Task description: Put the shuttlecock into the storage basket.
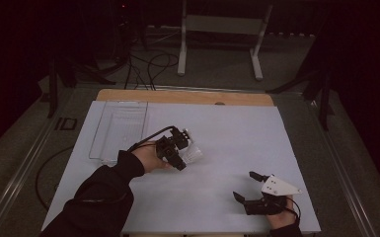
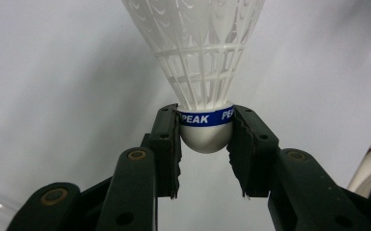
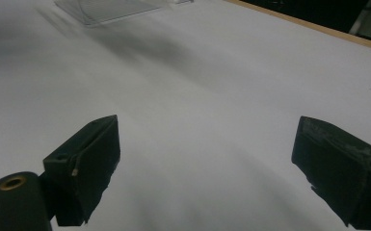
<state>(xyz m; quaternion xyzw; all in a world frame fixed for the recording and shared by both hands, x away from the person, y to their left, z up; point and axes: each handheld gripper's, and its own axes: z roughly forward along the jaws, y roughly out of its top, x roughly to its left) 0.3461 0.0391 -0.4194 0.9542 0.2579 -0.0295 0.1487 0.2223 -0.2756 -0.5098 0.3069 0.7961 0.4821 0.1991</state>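
Left gripper [image 2: 205,144] clamped on plastic shuttlecock [image 2: 203,72] at its cork base, above the desk [image 1: 227,133] mid-left; right gripper [image 1: 250,186] open, empty. Featherlight; rounded cork likely slippery, skirt crushable, so grip the banded cork

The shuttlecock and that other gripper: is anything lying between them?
No. In the high view, bare white table separates the shuttlecock from the right gripper.

The bench [image 1: 227,128] is covered by a white sheet, with a bare wooden strip along its far edge. A clear plastic tray [image 1: 121,129] lies on the sheet at the far left, long side running away from the person.
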